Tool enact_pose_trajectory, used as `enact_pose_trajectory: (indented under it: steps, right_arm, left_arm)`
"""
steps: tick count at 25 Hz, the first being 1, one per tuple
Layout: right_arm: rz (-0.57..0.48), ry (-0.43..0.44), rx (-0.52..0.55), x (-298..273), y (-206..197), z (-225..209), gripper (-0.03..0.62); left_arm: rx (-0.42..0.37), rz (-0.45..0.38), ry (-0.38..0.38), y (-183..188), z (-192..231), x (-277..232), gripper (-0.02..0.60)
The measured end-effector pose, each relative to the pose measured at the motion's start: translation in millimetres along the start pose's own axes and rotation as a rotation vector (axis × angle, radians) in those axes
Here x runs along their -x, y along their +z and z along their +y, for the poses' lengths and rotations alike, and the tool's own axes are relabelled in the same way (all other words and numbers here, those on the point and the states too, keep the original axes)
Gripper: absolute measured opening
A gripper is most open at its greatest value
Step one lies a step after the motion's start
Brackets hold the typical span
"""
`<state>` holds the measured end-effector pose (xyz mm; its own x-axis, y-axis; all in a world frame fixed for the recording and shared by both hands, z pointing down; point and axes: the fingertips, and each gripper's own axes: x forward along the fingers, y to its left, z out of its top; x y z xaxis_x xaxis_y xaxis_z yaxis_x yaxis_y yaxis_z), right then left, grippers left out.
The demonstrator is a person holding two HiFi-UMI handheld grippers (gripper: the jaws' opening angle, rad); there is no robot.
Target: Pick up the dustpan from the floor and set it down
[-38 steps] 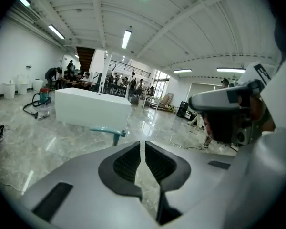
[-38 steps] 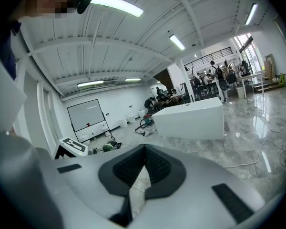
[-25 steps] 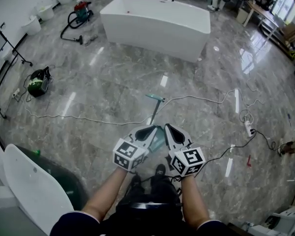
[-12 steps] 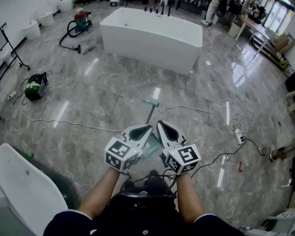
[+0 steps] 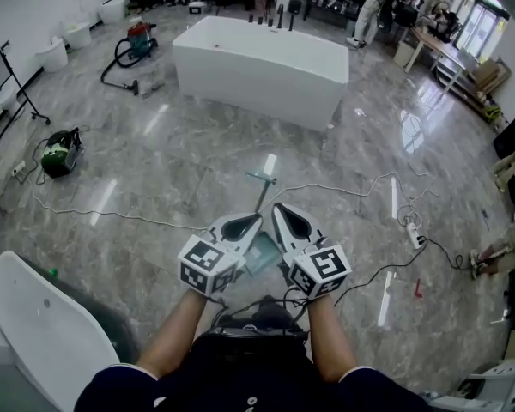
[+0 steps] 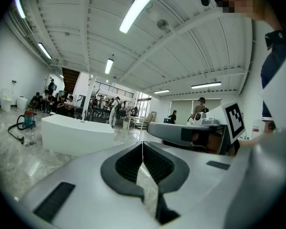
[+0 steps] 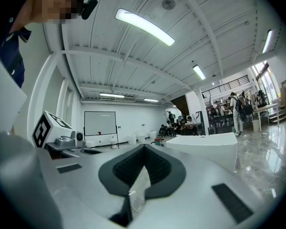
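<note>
1. The polished grey marbled floor lies further below both hands than a second ago. The two grippers have come up toward the person's body, side by side. By my reading the dustpan has been let go, so the set-down looks finished rather than pending.
2. The long white rectangular bathtub stands far off, well apart from the work. The floor between it and the person is mostly bare and gives the widest open stretch for any move.
3. The white curved panel lies at the near left, close by the person's left arm. Its edge limits a swing to that side.
4. The translucent teal long-handled dustpan appears to rest on the floor just ahead of the person. In the head view it shows between the two grippers, with its handle reaching toward the far side. It keeps the same spot as before, and neither gripper seems to touch it.
5. The grey-and-black left gripper has its ribbed jaws pressed together with nothing between them. The matching right gripper is closed and empty too.
6. A thin white cable runs across the floor just past the handle's far end. A white power strip lies to the right. Both are snag risks for a step forward.
</note>
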<state>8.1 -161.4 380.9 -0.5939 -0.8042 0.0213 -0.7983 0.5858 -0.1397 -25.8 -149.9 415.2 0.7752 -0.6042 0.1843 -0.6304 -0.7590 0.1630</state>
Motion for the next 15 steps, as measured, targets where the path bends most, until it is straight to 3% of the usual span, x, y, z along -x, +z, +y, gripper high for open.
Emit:
enact_pose_trajectory:
  steps: [15]
  right_arm:
    - [0.021,-0.009,0.017,12,0,8,0.006]
  left_arm:
    - [-0.010,-0.011,-0.020,0,-15,4,0.015]
